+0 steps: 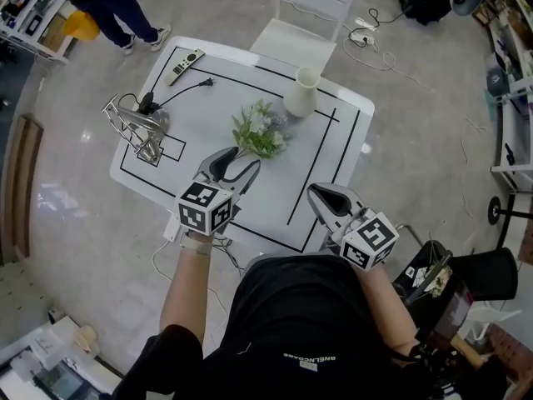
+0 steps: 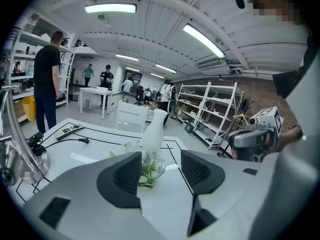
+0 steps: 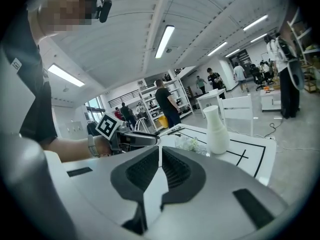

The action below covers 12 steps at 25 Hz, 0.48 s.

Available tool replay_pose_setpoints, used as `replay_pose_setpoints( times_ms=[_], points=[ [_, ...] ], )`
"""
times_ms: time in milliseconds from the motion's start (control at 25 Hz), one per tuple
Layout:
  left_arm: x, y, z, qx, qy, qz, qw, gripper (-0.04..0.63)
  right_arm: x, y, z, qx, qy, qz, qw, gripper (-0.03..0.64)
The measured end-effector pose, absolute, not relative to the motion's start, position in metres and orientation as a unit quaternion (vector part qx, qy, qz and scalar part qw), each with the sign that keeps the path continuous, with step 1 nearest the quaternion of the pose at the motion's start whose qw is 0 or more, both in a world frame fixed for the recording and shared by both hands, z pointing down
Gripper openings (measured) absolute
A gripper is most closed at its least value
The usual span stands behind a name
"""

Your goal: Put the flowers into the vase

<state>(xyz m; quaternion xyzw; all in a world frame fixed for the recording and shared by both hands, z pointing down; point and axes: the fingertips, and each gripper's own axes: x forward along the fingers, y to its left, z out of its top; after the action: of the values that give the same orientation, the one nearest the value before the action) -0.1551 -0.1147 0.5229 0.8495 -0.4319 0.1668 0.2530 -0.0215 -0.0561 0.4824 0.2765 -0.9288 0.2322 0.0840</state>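
A bunch of green and white flowers (image 1: 260,132) lies on the white table (image 1: 191,165), just in front of a white vase (image 1: 301,92) that stands upright. My left gripper (image 1: 240,161) is open, its fingertips just short of the flowers' near end, with nothing between the jaws. In the left gripper view the flowers (image 2: 150,169) and the vase (image 2: 154,129) show through the gap of the left gripper (image 2: 160,171). My right gripper (image 1: 318,193) is shut and empty near the table's front right edge. From the right gripper (image 3: 160,166) the vase (image 3: 216,130) and the flowers (image 3: 190,144) lie ahead.
A silver metal rack (image 1: 137,127) with a black cable stands at the table's left. A remote (image 1: 186,65) lies at the far left corner. A white chair (image 1: 308,15) stands behind the table, and a person (image 1: 108,7) stands at the far left.
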Motion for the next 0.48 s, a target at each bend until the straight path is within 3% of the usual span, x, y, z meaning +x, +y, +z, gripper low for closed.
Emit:
replay_pose_setpoints(
  times_ms=[480],
  points=[
    [-0.157,-0.176,0.581,0.836,-0.407,0.241,0.277,0.25,-0.006,-0.071,0.512,0.318,-0.905,0.269,0.081,0.011]
  ],
)
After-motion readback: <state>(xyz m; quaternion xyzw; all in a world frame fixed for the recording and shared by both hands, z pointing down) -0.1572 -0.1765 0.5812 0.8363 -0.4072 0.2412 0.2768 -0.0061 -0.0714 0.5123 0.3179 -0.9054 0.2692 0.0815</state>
